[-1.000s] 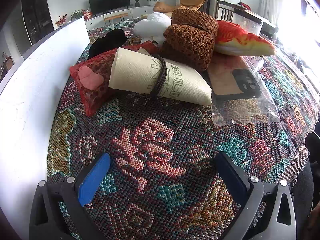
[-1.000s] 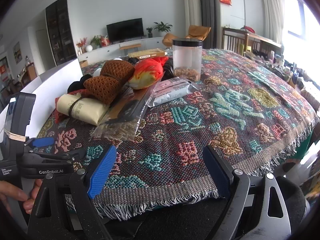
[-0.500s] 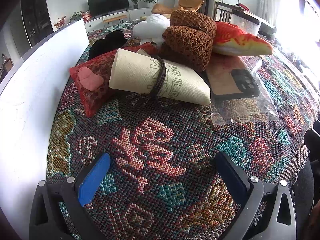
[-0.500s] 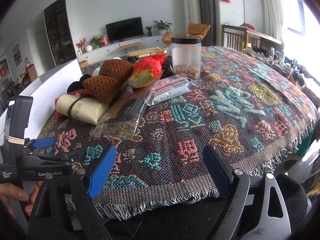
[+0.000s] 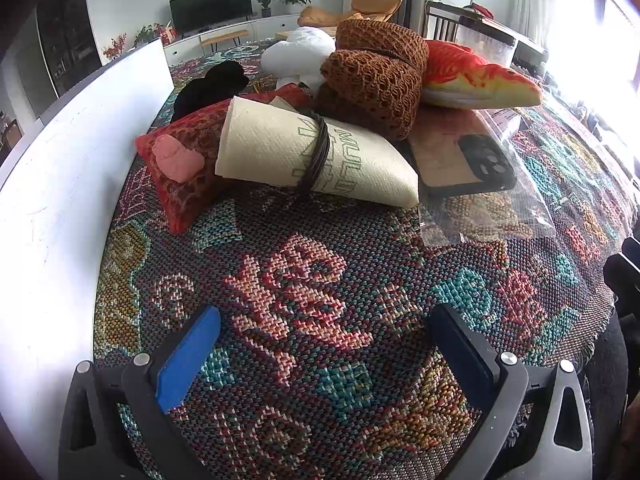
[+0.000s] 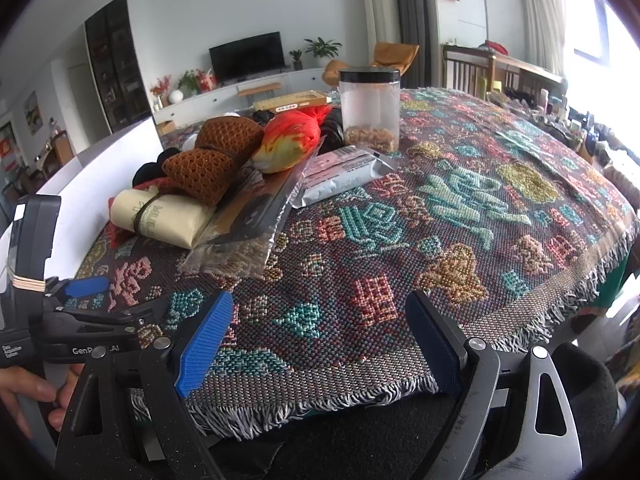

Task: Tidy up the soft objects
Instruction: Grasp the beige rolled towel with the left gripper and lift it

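A pile of soft things lies on the patterned tablecloth (image 5: 320, 280): a cream rolled cloth bag tied with a black cord (image 5: 308, 152), a red pouch with a pink patch (image 5: 180, 160), a brown knitted bundle (image 5: 376, 76), a red-and-yellow fish plush (image 5: 476, 76), a white plush (image 5: 296, 56) and a black cloth (image 5: 212, 88). My left gripper (image 5: 324, 344) is open and empty, low over the cloth in front of the rolled bag. My right gripper (image 6: 320, 340) is open and empty at the table's fringed front edge. The pile also shows in the right wrist view (image 6: 208, 168).
A phone case in a clear bag (image 5: 472, 164) leans on the pile. A clear jar with a black lid (image 6: 370, 108) and a silver packet (image 6: 344, 172) sit behind. A white board (image 5: 60, 168) stands along the left side. The left gripper's body (image 6: 60, 320) shows at lower left.
Both grippers have barely shifted; the views drift slightly. Both stay open and nothing on the table has moved.
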`<state>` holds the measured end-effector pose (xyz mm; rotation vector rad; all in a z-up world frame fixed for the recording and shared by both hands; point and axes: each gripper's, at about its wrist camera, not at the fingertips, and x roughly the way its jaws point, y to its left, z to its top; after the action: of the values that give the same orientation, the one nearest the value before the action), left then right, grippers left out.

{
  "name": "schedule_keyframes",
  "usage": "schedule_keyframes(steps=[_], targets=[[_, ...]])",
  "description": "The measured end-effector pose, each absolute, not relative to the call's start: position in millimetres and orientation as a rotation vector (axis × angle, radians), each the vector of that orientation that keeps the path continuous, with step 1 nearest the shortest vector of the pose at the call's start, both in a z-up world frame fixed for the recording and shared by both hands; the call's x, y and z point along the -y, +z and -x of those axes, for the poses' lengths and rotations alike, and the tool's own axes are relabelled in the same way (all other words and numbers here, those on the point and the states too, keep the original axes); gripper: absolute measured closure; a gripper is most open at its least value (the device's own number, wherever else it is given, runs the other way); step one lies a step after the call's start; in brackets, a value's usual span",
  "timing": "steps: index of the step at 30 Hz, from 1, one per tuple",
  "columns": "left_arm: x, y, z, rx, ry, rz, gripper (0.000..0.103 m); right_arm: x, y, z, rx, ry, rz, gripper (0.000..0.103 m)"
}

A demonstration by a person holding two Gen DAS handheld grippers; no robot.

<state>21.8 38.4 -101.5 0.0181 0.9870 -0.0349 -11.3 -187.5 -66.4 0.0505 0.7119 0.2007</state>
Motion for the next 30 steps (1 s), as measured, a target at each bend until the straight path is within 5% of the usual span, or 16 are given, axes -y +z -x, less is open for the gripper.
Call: schedule_keyframes(steps=[18,30], targets=[[-84,-97,-148,-1.054,0.078,0.053,0.000,191,-69,10,-0.721,0.201,-0.072,0.013],[-92,-102,-139,-0.956,0.039,0.036,0.000,208,-69,-5,-0.812,0.188,-0.173,0.013]])
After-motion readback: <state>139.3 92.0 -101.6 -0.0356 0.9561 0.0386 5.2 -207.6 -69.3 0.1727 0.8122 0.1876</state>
